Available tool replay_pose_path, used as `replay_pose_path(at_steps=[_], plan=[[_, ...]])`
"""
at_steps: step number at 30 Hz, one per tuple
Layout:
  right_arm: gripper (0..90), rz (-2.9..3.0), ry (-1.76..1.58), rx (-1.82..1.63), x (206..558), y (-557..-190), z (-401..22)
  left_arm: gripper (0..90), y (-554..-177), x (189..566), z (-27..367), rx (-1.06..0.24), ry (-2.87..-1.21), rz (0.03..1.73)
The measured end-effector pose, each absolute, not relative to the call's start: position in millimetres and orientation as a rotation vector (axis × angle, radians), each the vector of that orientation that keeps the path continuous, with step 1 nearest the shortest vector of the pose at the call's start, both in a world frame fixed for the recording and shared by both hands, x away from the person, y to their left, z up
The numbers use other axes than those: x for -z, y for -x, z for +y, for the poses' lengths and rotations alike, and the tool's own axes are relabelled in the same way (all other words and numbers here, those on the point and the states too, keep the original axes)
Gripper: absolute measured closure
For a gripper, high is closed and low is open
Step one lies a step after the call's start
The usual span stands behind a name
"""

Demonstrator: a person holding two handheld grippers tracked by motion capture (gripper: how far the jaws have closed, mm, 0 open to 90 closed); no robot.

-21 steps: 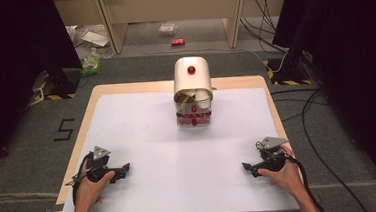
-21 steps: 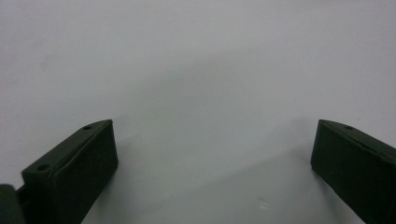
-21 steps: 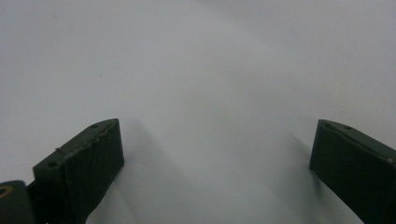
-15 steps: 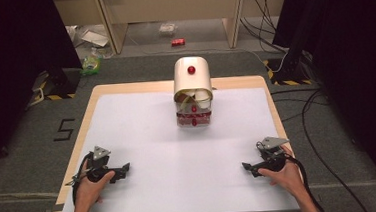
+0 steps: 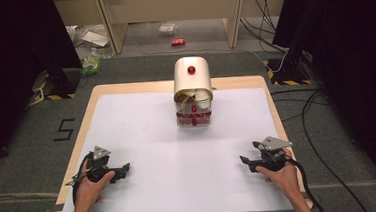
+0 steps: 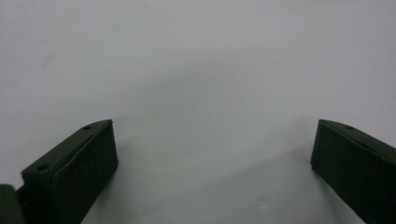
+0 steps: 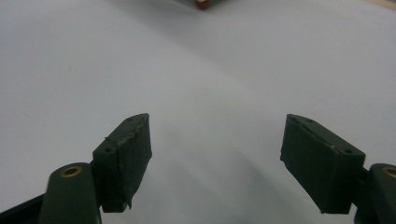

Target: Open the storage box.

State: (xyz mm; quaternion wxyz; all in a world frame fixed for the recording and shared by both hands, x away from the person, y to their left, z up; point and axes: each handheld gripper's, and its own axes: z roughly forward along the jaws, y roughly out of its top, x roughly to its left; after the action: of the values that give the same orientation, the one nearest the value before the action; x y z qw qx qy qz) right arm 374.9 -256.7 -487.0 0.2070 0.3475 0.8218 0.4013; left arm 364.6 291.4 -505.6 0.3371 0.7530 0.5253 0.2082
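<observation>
Nothing differing vs. the earlier frames: both hands are staying put at the near corners of the counter [image 5: 125, 90], and the box [image 5: 193, 93] is sitting where it was, w/ the same red knob on top.

Left hand [image 5: 89, 185] is resting on the white sheet [image 5: 180, 161], palm down, forearm coming in from the near edge. It's gripping the left tool [image 5: 125, 168], which is lying low and pointing inward, toward the right tool. In the left gripper view its jaws are standing wide apart w/ nothing between, just bare sheet under them.

Right hand [image 5: 281, 174] is mirroring that: resting on the sheet, forearm angling in from the near right corner, gripping the right tool [image 5: 243, 159], which is pointing inward at the left one. Grey plate sitting on top of each. In the right gripper view the jaws are standing wide, nothing between, hanging just over the sheet.

The box is sitting well ahead of both tools, at the far side of the counter, roughly midway between them; cream curved hood, clear front w/ red bits inside. Its near edge is peeking in at the top of the right gripper view, well beyond the jaws. Neither tool is touching it.
</observation>
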Motion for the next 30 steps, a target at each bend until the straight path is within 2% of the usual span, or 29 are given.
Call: replay_pose_path(at_steps=[9,30], plan=[[28.3,2.134,-1.045,-1.185,477,-371,-257,0.0,-365,506,291,-0.546,-1.966,1.371],[32.7,2.037,-0.996,-1.219,466,-370,-206,0.0,-364,506,291,-0.550,-1.968,1.370]])
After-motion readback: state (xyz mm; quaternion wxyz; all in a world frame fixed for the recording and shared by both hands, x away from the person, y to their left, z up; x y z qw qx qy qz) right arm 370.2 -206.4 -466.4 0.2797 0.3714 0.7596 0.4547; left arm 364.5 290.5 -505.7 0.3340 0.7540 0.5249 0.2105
